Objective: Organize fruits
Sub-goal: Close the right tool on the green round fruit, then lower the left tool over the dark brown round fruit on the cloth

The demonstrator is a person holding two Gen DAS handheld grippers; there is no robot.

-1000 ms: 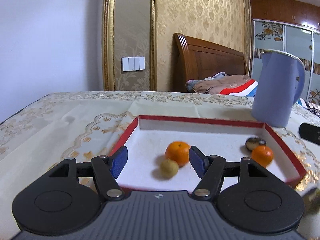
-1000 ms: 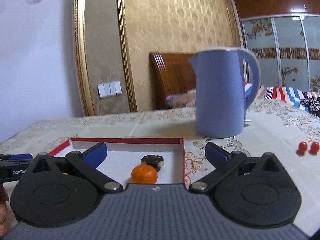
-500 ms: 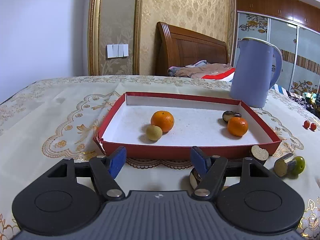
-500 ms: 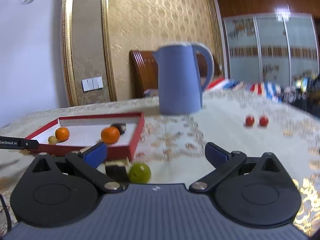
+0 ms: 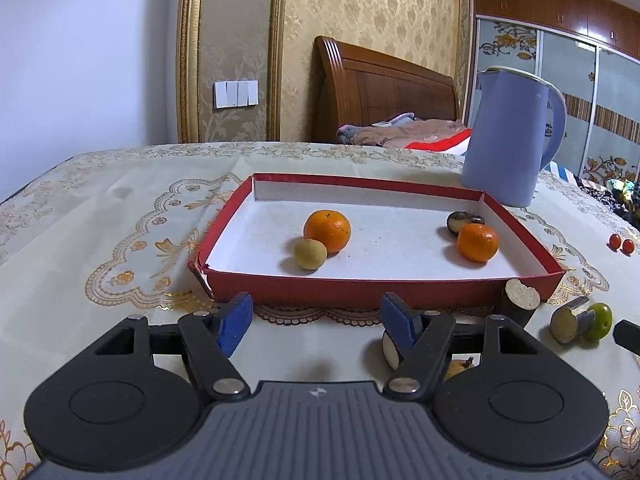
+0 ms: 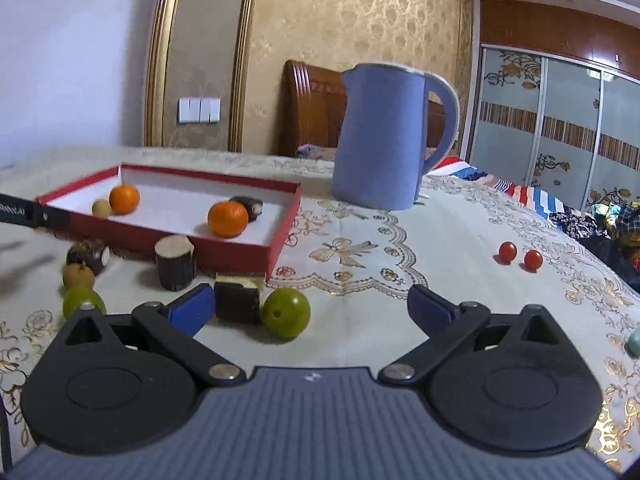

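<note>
The red tray (image 5: 384, 280) with a white floor holds two oranges (image 5: 327, 230) (image 5: 477, 242), a small tan fruit (image 5: 310, 254) and a dark cane piece (image 5: 464, 221). My left gripper (image 5: 316, 322) is open and empty just in front of the tray's near wall. A cut dark piece (image 5: 389, 350) lies partly hidden behind its right finger. My right gripper (image 6: 312, 308) is closing, still open. A green fruit (image 6: 286, 312) lies between its jaws nearer the left pad (image 6: 192, 308), untouched. A dark cane block (image 6: 238, 296) sits beside that fruit.
A blue kettle (image 6: 384, 136) stands behind the tray's right end. Two cherry tomatoes (image 6: 520, 255) lie on the cloth at the right. More cane stubs (image 6: 175, 262), a tan fruit (image 6: 78, 276) and another green fruit (image 6: 83, 300) lie before the tray.
My left gripper drew back from over the tray to just in front of it. My right gripper backed away from the tray and dropped toward the green fruit, its jaws narrowing slightly.
</note>
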